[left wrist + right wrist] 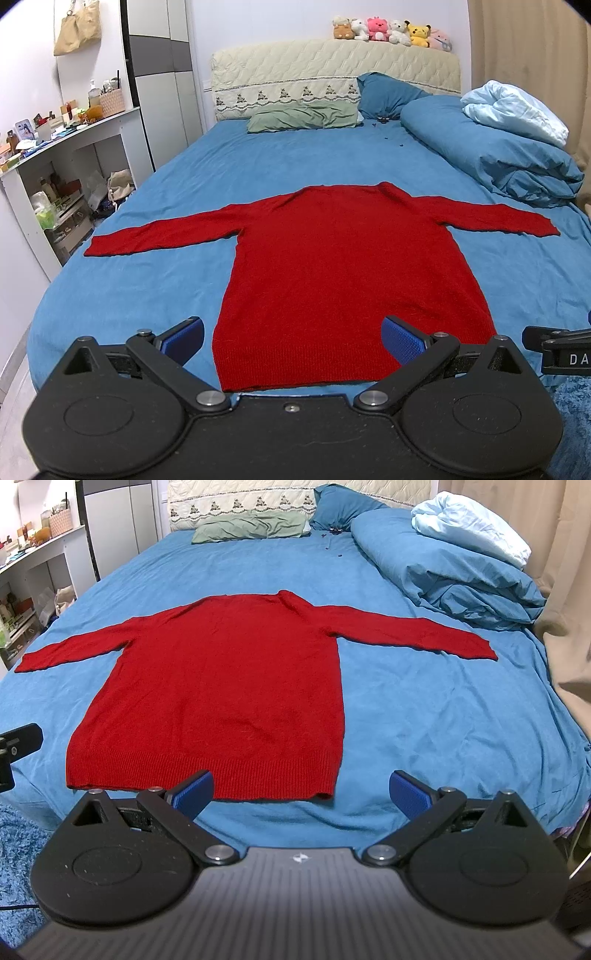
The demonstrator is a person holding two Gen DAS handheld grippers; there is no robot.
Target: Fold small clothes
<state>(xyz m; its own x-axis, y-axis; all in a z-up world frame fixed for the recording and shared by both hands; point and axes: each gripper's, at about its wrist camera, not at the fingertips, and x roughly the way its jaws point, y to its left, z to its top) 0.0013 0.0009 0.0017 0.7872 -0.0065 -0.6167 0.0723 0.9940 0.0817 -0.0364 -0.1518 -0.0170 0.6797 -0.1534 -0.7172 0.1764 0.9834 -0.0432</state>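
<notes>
While both my tools, left tool (pixel 291 334) and right tool (pixel 301 788), gape empty, the red sweater (pixel 343 266) looks soft (limp knit); I judge its ribbed hem corners best.

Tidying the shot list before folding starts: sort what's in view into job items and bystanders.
For the job:
red sweater, spread flat with sleeves out
blue bed sheet under it
left gripper, open
right gripper, open

Just lying about:
green pillow
rolled blue duvet
plush toys on the headboard
cluttered shelf
</notes>
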